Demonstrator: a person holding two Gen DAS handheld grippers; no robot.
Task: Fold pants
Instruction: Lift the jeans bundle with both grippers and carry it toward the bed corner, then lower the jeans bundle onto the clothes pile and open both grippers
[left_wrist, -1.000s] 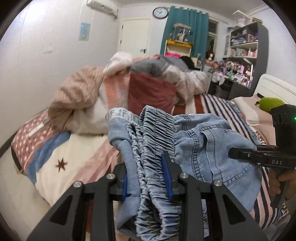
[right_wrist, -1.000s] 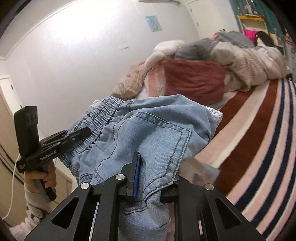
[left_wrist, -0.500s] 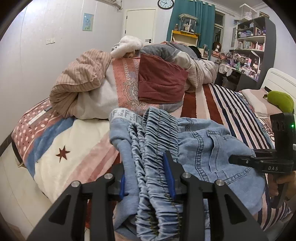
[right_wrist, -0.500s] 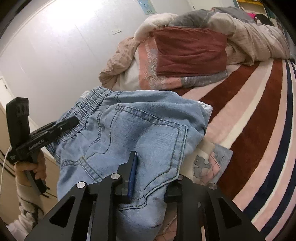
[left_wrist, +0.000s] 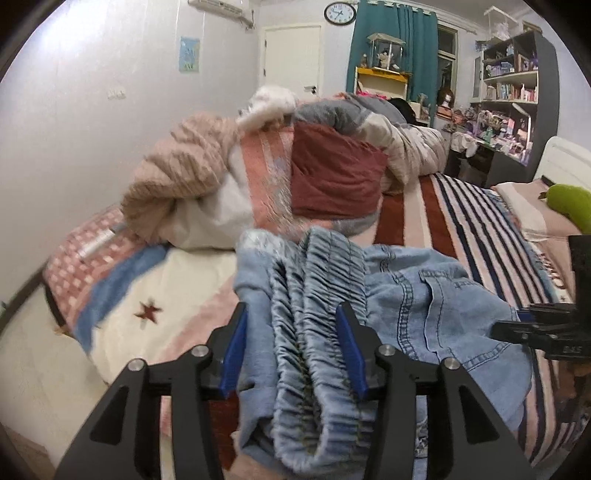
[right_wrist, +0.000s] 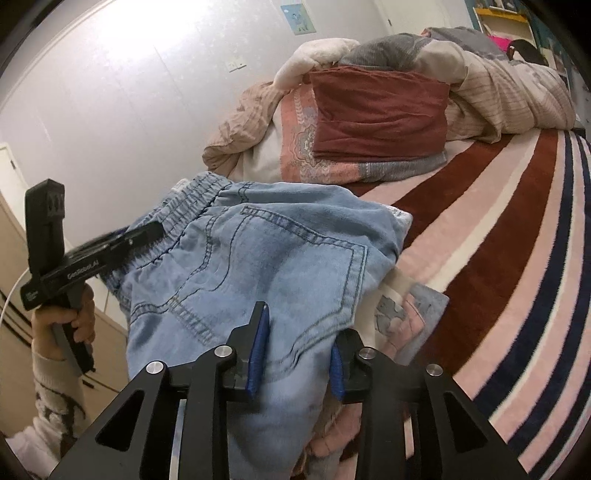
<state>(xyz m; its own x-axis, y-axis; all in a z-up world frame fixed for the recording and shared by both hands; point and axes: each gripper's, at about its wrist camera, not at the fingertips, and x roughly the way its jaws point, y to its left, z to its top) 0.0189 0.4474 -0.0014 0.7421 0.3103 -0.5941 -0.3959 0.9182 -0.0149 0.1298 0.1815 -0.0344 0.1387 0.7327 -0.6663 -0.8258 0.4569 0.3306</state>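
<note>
On the striped bed (right_wrist: 498, 229), the folded light-blue denim pants (right_wrist: 266, 258) lie crosswise between both tongs: left tongs (left_wrist: 291, 347) opening around the gathered waistband, right tongs (right_wrist: 295, 354) opening around the opposite edge.

Ahead of the left gripper's fingers (left_wrist: 236, 343), beyond the denim pants (left_wrist: 424, 295) bunched between them, a heap of quilts and pillows (left_wrist: 295, 177) blocks the far side of the bed (left_wrist: 443, 206). To the left of those fingers the star-patterned blanket (left_wrist: 147, 310) lies flat and open. To the right of the right gripper's fingers (right_wrist: 258, 343) the striped blanket (right_wrist: 498, 240) is bare up to the heap. A white wall (right_wrist: 129, 110) closes the left side.
</note>
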